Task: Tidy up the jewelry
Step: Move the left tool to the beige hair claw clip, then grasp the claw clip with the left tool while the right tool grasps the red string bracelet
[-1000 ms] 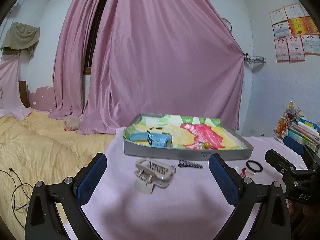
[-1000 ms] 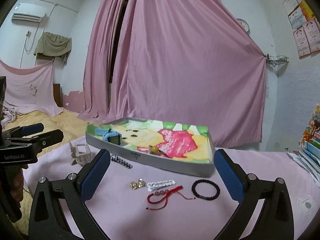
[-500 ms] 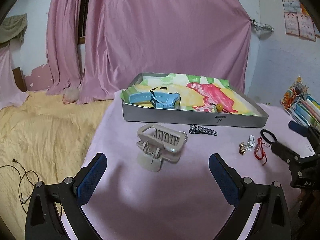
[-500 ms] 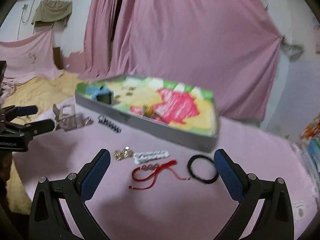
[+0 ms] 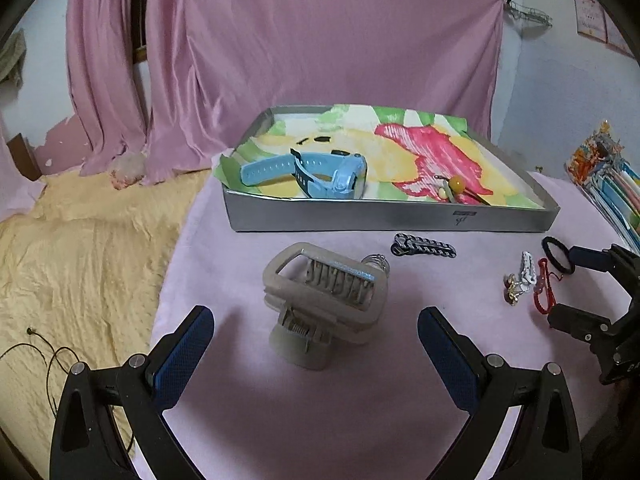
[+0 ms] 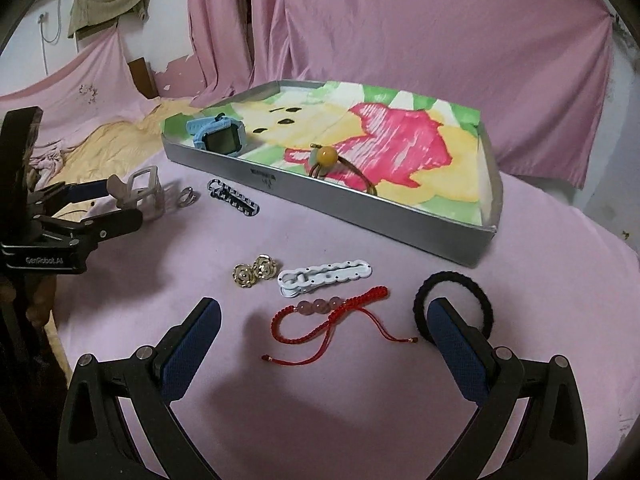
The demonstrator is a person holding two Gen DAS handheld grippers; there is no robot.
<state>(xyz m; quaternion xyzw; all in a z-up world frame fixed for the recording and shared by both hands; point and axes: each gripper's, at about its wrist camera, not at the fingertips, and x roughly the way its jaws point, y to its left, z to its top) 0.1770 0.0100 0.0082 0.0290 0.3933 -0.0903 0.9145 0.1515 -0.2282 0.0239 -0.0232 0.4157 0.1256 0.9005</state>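
Observation:
My left gripper (image 5: 314, 314) is open low over the pink cloth, its fingers either side of a beige claw clip (image 5: 324, 296) without touching it. Open too, my right gripper (image 6: 323, 306) hangs over a red cord bracelet (image 6: 318, 304) with pink beads. Beside the bracelet lie a white hair clip (image 6: 324, 276), two gold flower earrings (image 6: 254, 272) and a black hair tie (image 6: 456, 280). A black-and-white clip (image 5: 424, 245) and a silver ring (image 6: 186, 196) lie before the grey tray (image 5: 384, 216). The tray holds a blue watch (image 5: 320, 172) and an amber-bead tie (image 6: 326, 158).
Pink cloth (image 5: 224, 264) covers the table; its left edge drops to a yellow bedspread (image 5: 80, 264) with a thin cable on it. Pink curtains (image 5: 320, 40) hang behind the tray. Stacked books (image 5: 612, 184) sit at the far right.
Both grippers have dropped lower and come forward over the table. The left one has closed in on the claw clip, the right one on the red bracelet. Both stayed open.

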